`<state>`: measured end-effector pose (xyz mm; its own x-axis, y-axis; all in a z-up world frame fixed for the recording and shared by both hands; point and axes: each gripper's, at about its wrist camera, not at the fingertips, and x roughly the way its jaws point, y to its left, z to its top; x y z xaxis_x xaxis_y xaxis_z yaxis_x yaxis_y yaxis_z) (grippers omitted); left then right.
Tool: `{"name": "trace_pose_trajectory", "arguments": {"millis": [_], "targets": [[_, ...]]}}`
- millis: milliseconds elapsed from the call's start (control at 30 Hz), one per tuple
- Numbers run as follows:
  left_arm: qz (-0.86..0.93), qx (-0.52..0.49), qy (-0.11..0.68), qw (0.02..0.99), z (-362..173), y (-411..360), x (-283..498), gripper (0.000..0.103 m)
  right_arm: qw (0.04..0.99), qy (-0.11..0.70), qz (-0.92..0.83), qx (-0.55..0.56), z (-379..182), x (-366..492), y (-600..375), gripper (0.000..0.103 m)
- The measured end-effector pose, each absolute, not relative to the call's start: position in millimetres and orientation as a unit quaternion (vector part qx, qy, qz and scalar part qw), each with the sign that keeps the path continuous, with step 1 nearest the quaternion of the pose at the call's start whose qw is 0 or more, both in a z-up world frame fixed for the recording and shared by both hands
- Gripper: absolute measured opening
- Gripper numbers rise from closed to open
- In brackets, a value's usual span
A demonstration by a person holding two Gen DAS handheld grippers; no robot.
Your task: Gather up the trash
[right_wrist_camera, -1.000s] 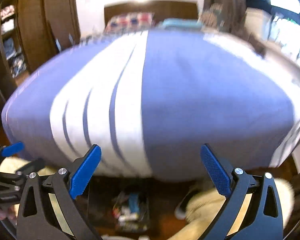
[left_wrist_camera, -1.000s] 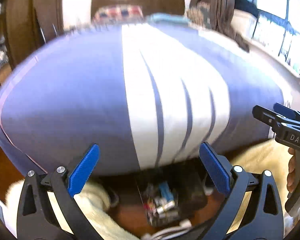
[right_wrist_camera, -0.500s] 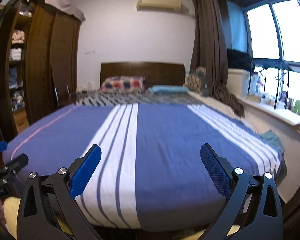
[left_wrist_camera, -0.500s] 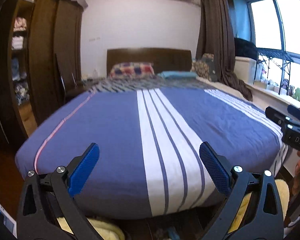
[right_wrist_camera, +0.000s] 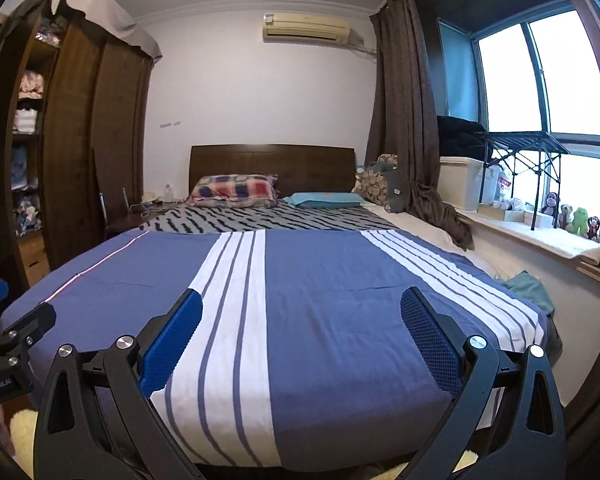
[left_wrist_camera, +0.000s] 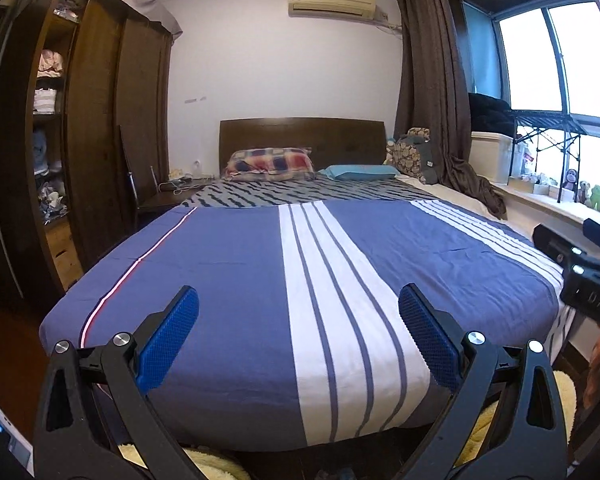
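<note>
My left gripper [left_wrist_camera: 297,300] is open and empty, held above the foot of a bed with a blue and white striped cover [left_wrist_camera: 227,272]. My right gripper [right_wrist_camera: 300,304] is also open and empty, beside it to the right over the same bed cover [right_wrist_camera: 332,280]. The right gripper also shows at the right edge of the left wrist view [left_wrist_camera: 580,268], and the left gripper at the left edge of the right wrist view [right_wrist_camera: 7,336]. No trash shows in either view now.
A dark wardrobe [left_wrist_camera: 99,120] stands left of the bed. A nightstand [left_wrist_camera: 167,196] with cables is by the headboard. Pillows [right_wrist_camera: 235,190] lie at the head. A window sill [right_wrist_camera: 540,240] with toys and a storage box [right_wrist_camera: 460,182] runs along the right. A fluffy cream rug [left_wrist_camera: 207,464] lies below.
Both grippers have tilted up from the floor at the bed's foot, where a bin of trash showed, to look level across the bed. Jaws stayed open.
</note>
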<state>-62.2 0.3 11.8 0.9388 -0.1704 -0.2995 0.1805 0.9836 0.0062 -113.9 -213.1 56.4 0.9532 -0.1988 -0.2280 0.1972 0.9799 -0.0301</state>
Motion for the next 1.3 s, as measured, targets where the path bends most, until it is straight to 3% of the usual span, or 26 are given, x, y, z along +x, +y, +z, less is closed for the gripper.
{"name": "trace_pose_trajectory", "arguments": {"millis": [1300], "targets": [[-0.083, 0.015, 0.144, 0.986, 18.0, 3.1, -65.9, 0.095, 0.991, 0.1, -0.089, 0.003, 55.0, -119.5, -206.6, 0.099]]}}
